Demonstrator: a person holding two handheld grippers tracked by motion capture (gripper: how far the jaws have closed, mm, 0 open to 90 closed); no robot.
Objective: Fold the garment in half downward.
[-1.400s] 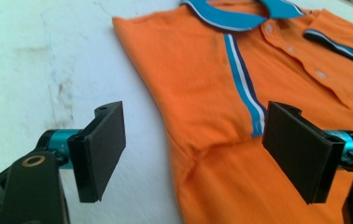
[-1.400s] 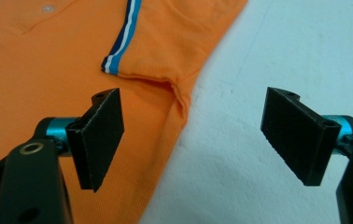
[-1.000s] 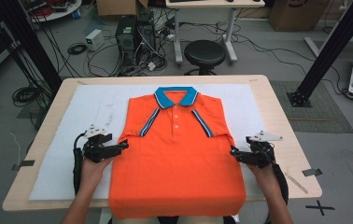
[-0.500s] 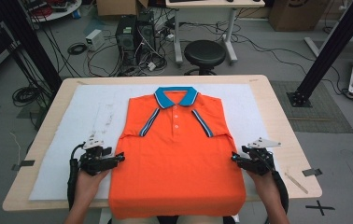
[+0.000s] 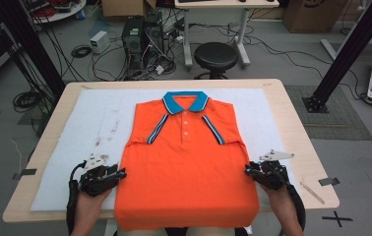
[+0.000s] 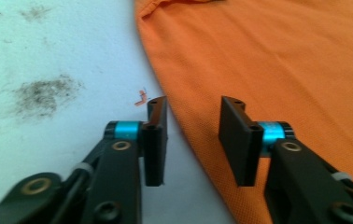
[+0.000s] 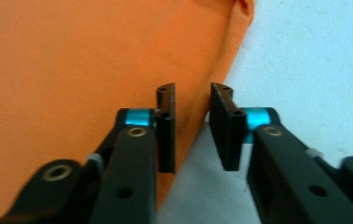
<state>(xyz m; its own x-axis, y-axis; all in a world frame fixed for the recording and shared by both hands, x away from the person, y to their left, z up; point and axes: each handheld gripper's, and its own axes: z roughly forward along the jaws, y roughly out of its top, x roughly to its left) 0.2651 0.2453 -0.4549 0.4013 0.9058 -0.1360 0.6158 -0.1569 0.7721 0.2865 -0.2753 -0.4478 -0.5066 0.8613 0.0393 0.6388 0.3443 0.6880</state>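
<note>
Below table edge, shirt (image 5: 186, 177) hem cut off

The polo shirt (image 5: 186, 172) is matt orange cloth with a fine pique weave. Under it lies a white mat (image 5: 282, 128), soft-looking and smudged. The tabletop (image 5: 302, 113) is pale wood. The fingers (image 6: 156, 140) are matt black plastic.

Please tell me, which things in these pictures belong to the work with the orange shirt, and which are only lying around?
Belong to the work:
orange polo shirt, flat on the white mat
left claw at its left edge, jaws just closing
right claw at its right edge, jaws just closing

Only lying around:
black stool
computer tower
floor cables
</note>
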